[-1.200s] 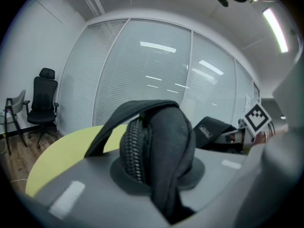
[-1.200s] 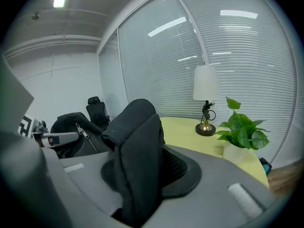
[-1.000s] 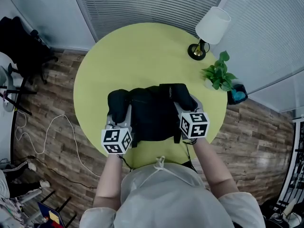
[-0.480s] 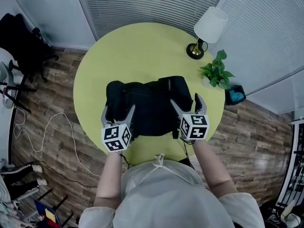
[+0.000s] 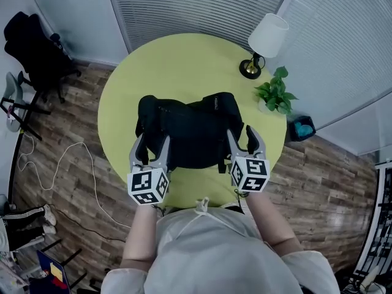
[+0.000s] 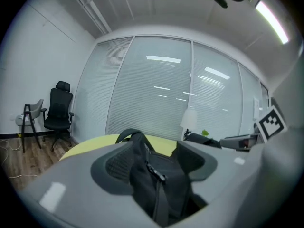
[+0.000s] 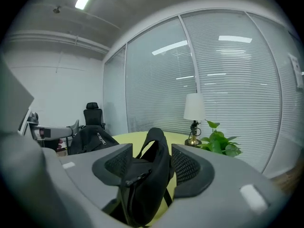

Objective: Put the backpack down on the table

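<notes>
Closing now, both pairs of jaws, yet neither pinches anything: your left gripper (image 5: 152, 142) and right gripper (image 5: 240, 132) sit gaping at the near edge of the one black backpack (image 5: 187, 127), a strap showing loose between each pair of pads. The backpack lies on the round yellow-green table (image 5: 177, 66). Beyond it stand one lamp (image 5: 264, 37) and one potted plant (image 5: 274, 97).

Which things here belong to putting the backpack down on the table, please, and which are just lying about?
Job in hand: backpack, table.
Lying about: lamp, potted plant, office chair.
</notes>
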### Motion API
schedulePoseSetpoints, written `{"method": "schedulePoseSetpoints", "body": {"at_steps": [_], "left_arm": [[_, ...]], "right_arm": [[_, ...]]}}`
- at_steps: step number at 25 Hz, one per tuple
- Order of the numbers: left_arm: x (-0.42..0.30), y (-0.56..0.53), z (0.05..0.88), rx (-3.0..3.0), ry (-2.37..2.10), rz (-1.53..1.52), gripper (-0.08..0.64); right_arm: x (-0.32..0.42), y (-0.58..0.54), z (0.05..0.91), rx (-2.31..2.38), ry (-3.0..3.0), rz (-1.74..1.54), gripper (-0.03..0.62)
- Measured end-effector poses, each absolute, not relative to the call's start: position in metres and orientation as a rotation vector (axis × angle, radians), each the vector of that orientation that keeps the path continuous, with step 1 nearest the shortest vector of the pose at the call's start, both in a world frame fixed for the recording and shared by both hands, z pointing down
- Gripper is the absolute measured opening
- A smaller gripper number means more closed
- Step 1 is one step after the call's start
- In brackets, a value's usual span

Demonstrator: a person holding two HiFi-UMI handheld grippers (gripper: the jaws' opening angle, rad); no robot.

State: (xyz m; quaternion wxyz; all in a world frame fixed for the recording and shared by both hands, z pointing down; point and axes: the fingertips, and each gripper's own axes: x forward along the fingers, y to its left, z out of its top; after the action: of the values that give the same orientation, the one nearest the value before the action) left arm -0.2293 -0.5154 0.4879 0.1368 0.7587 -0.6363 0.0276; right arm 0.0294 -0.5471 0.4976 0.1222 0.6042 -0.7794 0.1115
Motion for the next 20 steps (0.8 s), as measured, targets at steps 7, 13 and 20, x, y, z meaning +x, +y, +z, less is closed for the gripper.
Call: {"method": "schedulePoseSetpoints", "body": {"at_steps": [7,13,20], "left_arm": [[-0.217,-0.480,0.476,2.181,-1.850,0.076,0.038],[-0.212,-0.455,0.475,2.196,-1.843,0.095,0.006],[-0.205,-0.435,0.474,2.230,-1.767,0.093,0.006]], "right_arm": [[0.035,-0.509,0.490,1.738,-2.320,0.335,0.029],[0.028,-0.486,0.489,1.677,-2.361,0.332,0.000],[0.013,-0.461,0.506,1.504,-2.402,0.380,-0.002]]}}
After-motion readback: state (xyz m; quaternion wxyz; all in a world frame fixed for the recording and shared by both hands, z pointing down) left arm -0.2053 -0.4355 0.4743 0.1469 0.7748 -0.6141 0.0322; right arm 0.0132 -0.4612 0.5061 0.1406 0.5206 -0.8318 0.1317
